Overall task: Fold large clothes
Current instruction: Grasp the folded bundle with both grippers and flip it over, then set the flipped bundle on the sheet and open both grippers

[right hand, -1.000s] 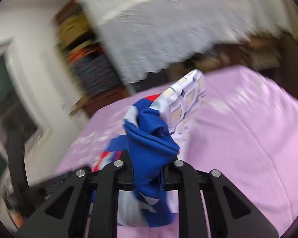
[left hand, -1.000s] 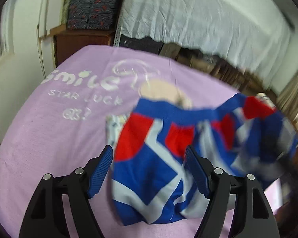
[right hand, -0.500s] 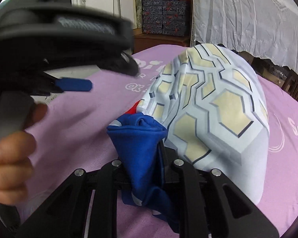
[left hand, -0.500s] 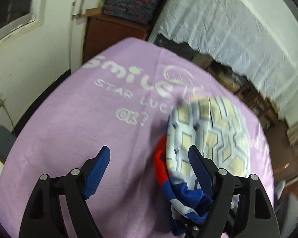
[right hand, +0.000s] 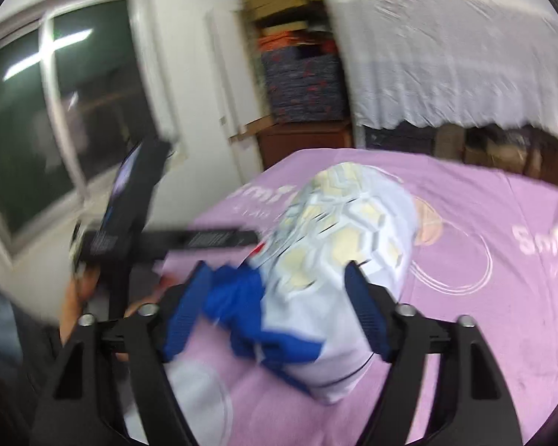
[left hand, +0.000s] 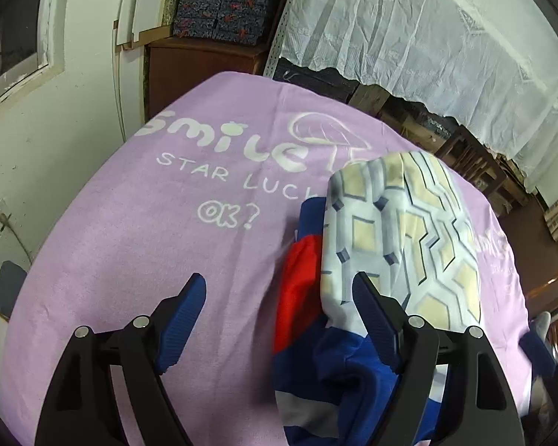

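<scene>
A large garment (left hand: 401, 238), blue, red and white outside with a pale hexagon-print lining, lies folded over on the purple bed sheet (left hand: 148, 241). My left gripper (left hand: 279, 297) hangs open over the sheet. Its right finger rests by the garment's red and blue edge, and nothing is gripped. In the blurred right wrist view the garment (right hand: 346, 230) lies between the jaws of my right gripper (right hand: 275, 297), which are opening. Blue cloth sits close to the left pad, but the pads do not press on it.
Beyond the bed's far edge stand a wooden cabinet (left hand: 204, 63) with patterned boxes (left hand: 223, 3) and furniture draped in white lace cloth (left hand: 427, 29). A window (right hand: 37, 130) and white wall are at the left. A person's hand (right hand: 72, 297) holds the other tool there.
The right gripper, which was shut on a bunch of blue cloth, has spread its jaws and let the cloth go. The garment was flipped lining-side up onto the sheet.
</scene>
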Available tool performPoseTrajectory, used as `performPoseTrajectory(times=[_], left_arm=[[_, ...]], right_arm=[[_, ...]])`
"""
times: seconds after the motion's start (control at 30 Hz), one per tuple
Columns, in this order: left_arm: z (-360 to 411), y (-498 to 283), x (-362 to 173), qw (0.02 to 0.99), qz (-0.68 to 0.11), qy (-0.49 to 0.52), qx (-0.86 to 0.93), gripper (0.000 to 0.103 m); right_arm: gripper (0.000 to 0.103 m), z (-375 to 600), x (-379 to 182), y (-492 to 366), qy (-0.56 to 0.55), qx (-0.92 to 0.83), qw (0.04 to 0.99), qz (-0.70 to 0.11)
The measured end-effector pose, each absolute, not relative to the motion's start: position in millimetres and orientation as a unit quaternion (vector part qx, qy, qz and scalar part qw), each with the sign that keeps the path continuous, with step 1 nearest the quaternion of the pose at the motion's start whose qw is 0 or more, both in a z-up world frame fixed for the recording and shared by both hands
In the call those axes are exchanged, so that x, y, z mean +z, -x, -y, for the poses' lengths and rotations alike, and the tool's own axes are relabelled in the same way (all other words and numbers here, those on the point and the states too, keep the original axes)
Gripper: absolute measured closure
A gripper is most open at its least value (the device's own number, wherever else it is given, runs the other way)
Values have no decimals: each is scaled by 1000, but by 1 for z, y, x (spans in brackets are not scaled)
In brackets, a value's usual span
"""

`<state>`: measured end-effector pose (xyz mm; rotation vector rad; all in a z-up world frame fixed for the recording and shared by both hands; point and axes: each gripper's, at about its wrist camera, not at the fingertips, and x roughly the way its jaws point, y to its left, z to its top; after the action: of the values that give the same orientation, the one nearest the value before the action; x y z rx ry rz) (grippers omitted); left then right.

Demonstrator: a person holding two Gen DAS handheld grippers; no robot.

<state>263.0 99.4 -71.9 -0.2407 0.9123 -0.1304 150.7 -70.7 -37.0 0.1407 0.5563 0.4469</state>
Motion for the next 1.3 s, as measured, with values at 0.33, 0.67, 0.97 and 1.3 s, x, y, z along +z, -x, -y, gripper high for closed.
performPoseTrajectory(times=[0.33, 0.67, 0.97, 1.3], left_arm=[[-64, -274, -102, 875, -480, 35, -61, 24], [-80, -281, -110, 843, -497, 152, -139, 23], [-34, -253, -92, 852, -472, 103, -201, 81], [60, -139, -106, 861, -460, -36, -215, 77]], right_arm=[[61, 92, -89, -208, -128, 177, 906, -362], [6, 133, -130, -250, -308, 226, 826, -414], [43, 150, -112, -220, -312, 246, 831, -388], [40, 233, -151, -101, -376, 215, 797, -421]])
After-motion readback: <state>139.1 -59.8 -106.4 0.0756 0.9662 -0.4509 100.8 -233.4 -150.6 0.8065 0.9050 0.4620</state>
